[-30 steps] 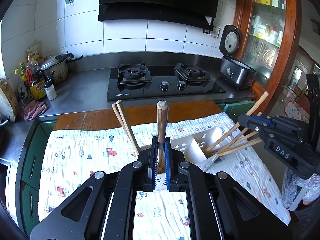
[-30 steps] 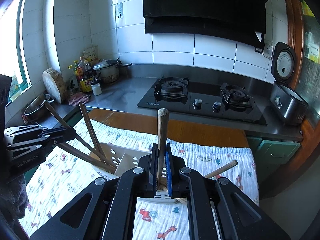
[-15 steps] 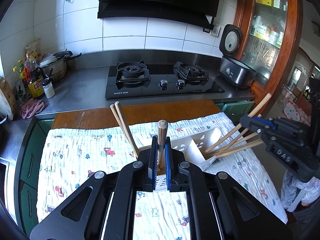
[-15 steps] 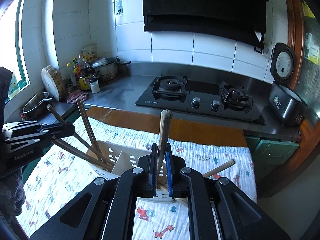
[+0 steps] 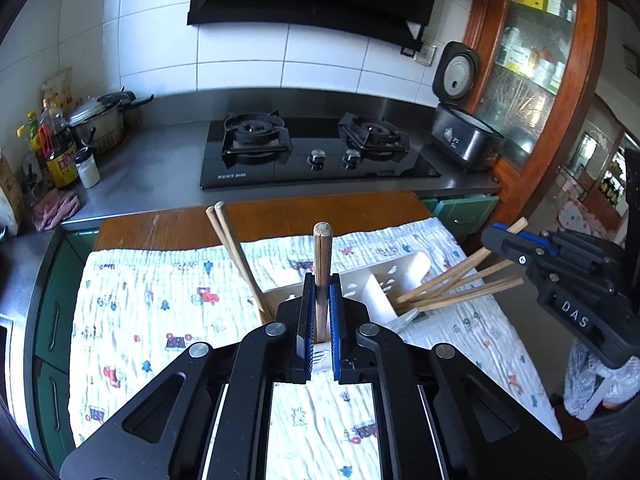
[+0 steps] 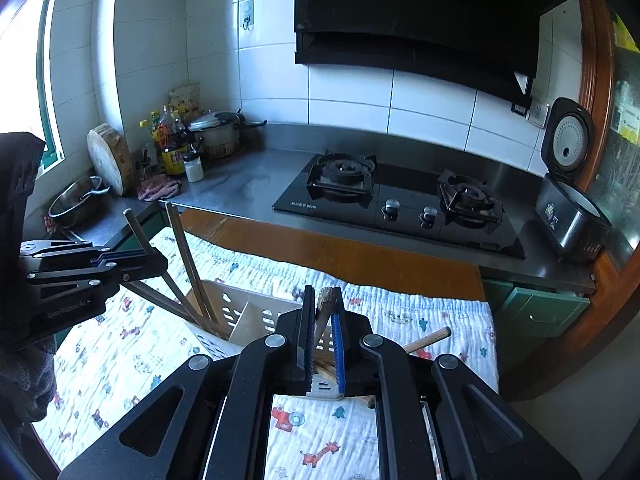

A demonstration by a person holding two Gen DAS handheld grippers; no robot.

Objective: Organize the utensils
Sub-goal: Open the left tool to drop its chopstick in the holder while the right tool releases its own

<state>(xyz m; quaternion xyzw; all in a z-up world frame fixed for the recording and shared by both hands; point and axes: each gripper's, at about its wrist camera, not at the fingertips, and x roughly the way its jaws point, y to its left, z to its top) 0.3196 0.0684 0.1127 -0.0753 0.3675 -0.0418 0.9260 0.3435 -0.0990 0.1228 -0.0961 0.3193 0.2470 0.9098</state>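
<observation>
Right now both sets of fingers are clamped tight, each on a wooden stick. The left gripper (image 5: 319,320) holds a chopstick (image 5: 322,276) nearly upright between its blue pads, the stick's rounded top standing clear above them. The right gripper (image 6: 323,340) pinches another chopstick (image 6: 323,308), this one tilted a little, its worn top just showing above the pads.

Just past both grippers sits a white caddy (image 5: 400,272) with slotted walls and a divider, on a printed cloth (image 5: 160,300) spread over the wooden worktop (image 5: 320,216). The lower ends of both held sticks drop towards the caddy, though the fingers hide exactly where they end. On the left side of the caddy a pair of chopsticks (image 5: 232,248) leans up and away to the left. On the right side a bundle of sticks (image 5: 460,284) fans out low to the right, beneath the right gripper. From the right wrist view, one more stick (image 6: 428,338) pokes out to the right beside the gripper, over the cloth.

Beyond the worktop runs a steel counter with a black two-burner hob (image 5: 316,152), a rice cooker (image 5: 464,132) with its lid up to the right, and bottles (image 5: 56,148) and a pot (image 5: 100,120) to the left.
</observation>
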